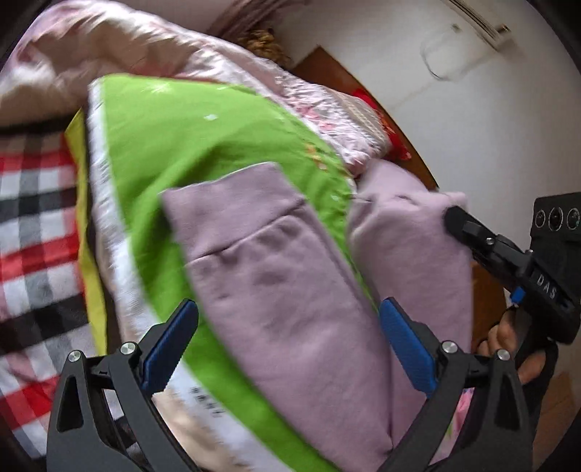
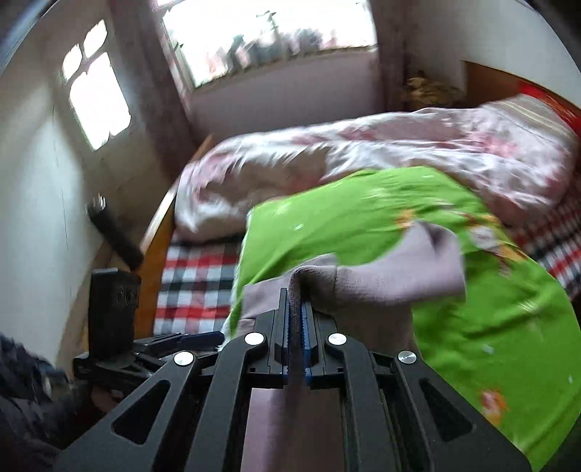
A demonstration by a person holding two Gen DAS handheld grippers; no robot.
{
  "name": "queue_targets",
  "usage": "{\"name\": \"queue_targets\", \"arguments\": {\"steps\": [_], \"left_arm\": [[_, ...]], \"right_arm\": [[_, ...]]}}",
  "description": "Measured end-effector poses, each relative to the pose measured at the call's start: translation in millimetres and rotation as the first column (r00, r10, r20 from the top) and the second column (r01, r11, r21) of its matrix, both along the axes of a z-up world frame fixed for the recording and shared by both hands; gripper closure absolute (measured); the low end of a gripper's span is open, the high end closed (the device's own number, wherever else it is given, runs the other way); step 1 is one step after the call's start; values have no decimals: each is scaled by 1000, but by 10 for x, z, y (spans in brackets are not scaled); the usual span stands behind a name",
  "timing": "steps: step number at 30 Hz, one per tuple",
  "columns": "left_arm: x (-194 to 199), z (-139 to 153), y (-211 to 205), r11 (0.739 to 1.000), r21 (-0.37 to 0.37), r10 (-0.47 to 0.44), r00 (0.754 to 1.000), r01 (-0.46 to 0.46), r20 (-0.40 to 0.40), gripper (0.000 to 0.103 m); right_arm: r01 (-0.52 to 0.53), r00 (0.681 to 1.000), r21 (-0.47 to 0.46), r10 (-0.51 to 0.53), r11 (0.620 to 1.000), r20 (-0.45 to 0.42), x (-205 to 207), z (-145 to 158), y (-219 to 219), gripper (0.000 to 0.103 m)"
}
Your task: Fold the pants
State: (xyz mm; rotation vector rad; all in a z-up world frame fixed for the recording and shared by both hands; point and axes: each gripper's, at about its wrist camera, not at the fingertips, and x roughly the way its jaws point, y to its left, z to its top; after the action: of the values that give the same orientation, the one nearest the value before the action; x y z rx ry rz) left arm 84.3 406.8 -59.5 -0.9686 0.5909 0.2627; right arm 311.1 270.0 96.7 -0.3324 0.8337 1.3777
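Mauve pants point(image 1: 290, 290) lie on a green blanket point(image 1: 203, 145) on the bed, one leg with its ribbed cuff spread out in front of me. My left gripper point(image 1: 288, 339) is open just above that leg, a blue pad on each side, holding nothing. My right gripper point(image 2: 296, 316) is shut on a fold of the pants point(image 2: 381, 279) and lifts it off the blanket. In the left wrist view the right gripper point(image 1: 454, 219) pinches the raised fabric at the right.
A pink floral quilt point(image 2: 363, 156) is bunched at the back of the bed. A red, black and white checked sheet point(image 1: 32, 225) lies to the left. A wooden bed frame point(image 2: 156, 232) and white walls surround the bed; a window point(image 2: 268, 32) is behind.
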Motion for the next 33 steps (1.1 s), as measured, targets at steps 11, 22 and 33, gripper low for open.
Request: {"name": "queue_targets", "arguments": {"steps": [11, 22, 33], "left_arm": [[-346, -224, 273, 993, -108, 53, 998, -51, 20, 3], [240, -239, 219, 993, -113, -30, 998, 37, 58, 8], [367, -334, 238, 997, -80, -19, 1000, 20, 9, 73]], "right_arm": [[-18, 999, -2, 18, 1000, -31, 223, -250, 16, 45], [31, 997, -103, -38, 994, -66, 820, -876, 76, 60], [-17, 1000, -60, 18, 998, 21, 641, -842, 279, 96]]}}
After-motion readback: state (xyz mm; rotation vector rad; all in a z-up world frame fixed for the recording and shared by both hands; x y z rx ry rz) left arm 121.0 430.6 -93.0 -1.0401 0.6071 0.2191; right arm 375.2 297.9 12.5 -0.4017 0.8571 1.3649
